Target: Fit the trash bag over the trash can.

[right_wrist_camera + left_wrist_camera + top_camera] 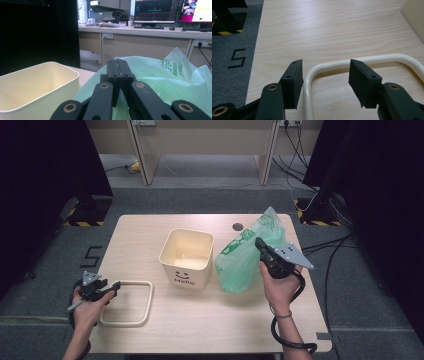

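Item 1: cream plastic bin [186,257], open-topped, square with rounded corners, a smiley face and the word "Hello" printed on its near wall. It stands upright at the middle of the light wooden table [215,320].

Item 2: cream rounded-rectangle ring frame [127,303], lying flat on the table to the left of the bin and clear of it.

Item 3: translucent green plastic bag [245,257] with darker green print, bunched and standing up just to the right of the bin, its top rising toward the table's far edge.

Item 4: left gripper [114,287], held low at the frame's left end. In the left gripper view its 2 black jaws stand apart, straddling the frame's rounded corner [312,75]; the left pad sits just beside the tube, the right pad looks clear of it, and whether either pad touches cannot be told.

Item 5: right gripper [260,244], held in the right hand [280,287] above the bag's right side. In the right gripper view its jaws are pressed together, with green film [160,77] pinched between the pads.

Item 6: round dark grommet [238,226] in the tabletop near the far edge.
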Available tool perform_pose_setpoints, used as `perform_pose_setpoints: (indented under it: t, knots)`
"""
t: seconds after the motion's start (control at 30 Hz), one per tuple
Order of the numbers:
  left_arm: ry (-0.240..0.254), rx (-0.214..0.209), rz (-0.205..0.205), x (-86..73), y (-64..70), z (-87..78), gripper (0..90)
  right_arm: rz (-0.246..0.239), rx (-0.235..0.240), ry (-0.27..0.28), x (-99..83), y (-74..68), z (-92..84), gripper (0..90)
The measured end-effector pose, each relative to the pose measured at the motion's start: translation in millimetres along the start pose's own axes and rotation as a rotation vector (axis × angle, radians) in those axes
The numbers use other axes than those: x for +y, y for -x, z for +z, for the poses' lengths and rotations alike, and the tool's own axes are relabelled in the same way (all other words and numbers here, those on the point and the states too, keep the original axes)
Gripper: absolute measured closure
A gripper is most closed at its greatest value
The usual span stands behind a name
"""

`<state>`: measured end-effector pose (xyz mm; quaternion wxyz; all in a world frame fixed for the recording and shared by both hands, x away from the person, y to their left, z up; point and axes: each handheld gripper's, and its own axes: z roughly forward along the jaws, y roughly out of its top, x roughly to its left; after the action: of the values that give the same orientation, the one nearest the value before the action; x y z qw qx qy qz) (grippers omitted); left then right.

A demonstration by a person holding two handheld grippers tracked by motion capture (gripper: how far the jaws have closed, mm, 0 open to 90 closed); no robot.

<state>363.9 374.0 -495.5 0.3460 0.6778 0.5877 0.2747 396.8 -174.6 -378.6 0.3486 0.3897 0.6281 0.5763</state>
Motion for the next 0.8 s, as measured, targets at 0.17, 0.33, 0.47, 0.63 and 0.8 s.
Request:
perform_pose_setpoints:
  t: [0.17,0.33,0.47,0.63,0.8]
  knots:
    - [-0.003,-0.001,-0.001,-0.5,-0.1,0.4,44.5,-0.003,-0.005,0.013,6.9,1.5,2.3,90.0]
    - [-0.003,-0.003,0.001,-0.3,0.2,0.4,44.5,-0.011,-0.013,0.027,14.3,4.6,4.3,90.0]
    - [-0.002,-0.002,0.0,-0.4,0.2,0.4,44.4,-0.013,-0.015,0.036,20.7,5.3,5.8,90.0]
    - [-0.003,-0.004,-0.004,-0.8,-0.4,0.4,44.4,-0.019,-0.017,0.051,25.7,5.5,8.4,90.0]
    - [-0.002,-0.004,-0.003,-0.5,-0.4,0.3,44.4,-0.024,-0.021,0.065,30.2,5.6,10.3,90.0]
